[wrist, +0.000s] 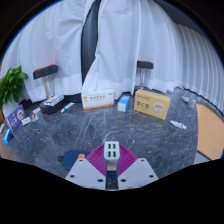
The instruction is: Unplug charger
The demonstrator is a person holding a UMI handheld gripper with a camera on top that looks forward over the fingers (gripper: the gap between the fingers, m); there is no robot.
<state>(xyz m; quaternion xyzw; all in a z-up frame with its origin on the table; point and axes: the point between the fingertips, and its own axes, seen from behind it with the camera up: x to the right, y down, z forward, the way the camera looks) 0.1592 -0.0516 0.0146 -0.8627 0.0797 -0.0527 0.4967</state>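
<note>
A small white charger (112, 151) with green marks on its face sits between my fingers, with the pink pads (96, 157) pressing on it from both sides. My gripper (112, 158) is shut on it, over the near part of the dark marbled table (110, 125). The charger's underside and prongs are hidden by the fingers. A white power strip (52, 102) lies far off at the back left.
At the back of the table stand a white and orange box (98, 100), a small blue and white box (123, 102) and a yellow box (152, 103). A green plant (12, 85) stands at the left. A blue object (72, 158) lies beside my left finger.
</note>
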